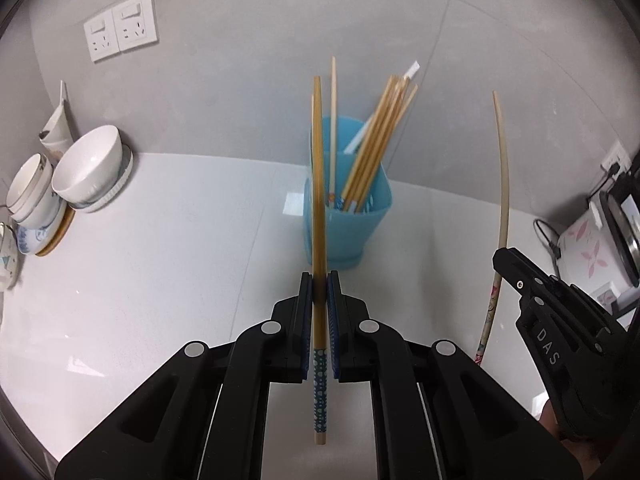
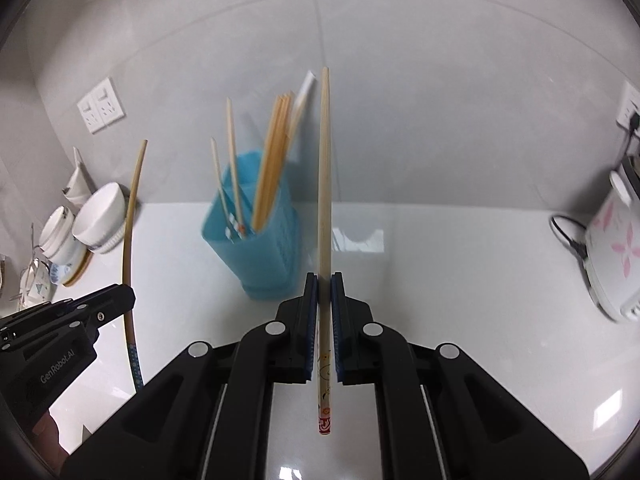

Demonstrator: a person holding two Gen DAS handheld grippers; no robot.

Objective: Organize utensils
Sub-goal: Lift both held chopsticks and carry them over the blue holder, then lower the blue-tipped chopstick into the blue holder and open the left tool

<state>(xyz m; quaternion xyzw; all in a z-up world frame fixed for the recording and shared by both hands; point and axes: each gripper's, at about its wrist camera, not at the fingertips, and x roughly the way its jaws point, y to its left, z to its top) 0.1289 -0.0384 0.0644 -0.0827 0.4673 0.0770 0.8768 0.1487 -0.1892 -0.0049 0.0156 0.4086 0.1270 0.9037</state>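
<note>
My left gripper [image 1: 319, 280] is shut on a bamboo chopstick with a blue dotted handle [image 1: 319, 200], held upright in front of the blue utensil holder [image 1: 352, 224]. My right gripper [image 2: 324, 280] is shut on a pale chopstick with a red-patterned handle [image 2: 325, 184], held upright to the right of the holder [image 2: 260, 256]. The holder stands on the white counter and holds several chopsticks [image 1: 380, 140]. Each gripper shows in the other's view: the right one [image 1: 504, 260] with its chopstick [image 1: 502, 168], the left one [image 2: 120, 296] with its chopstick [image 2: 132, 216].
Stacked white bowls and plates [image 1: 80, 172] stand at the back left by the wall. Wall sockets [image 1: 120, 26] are above them. A white rice cooker with pink flowers [image 2: 616, 248] and its cable stand at the right. The grey wall is behind the holder.
</note>
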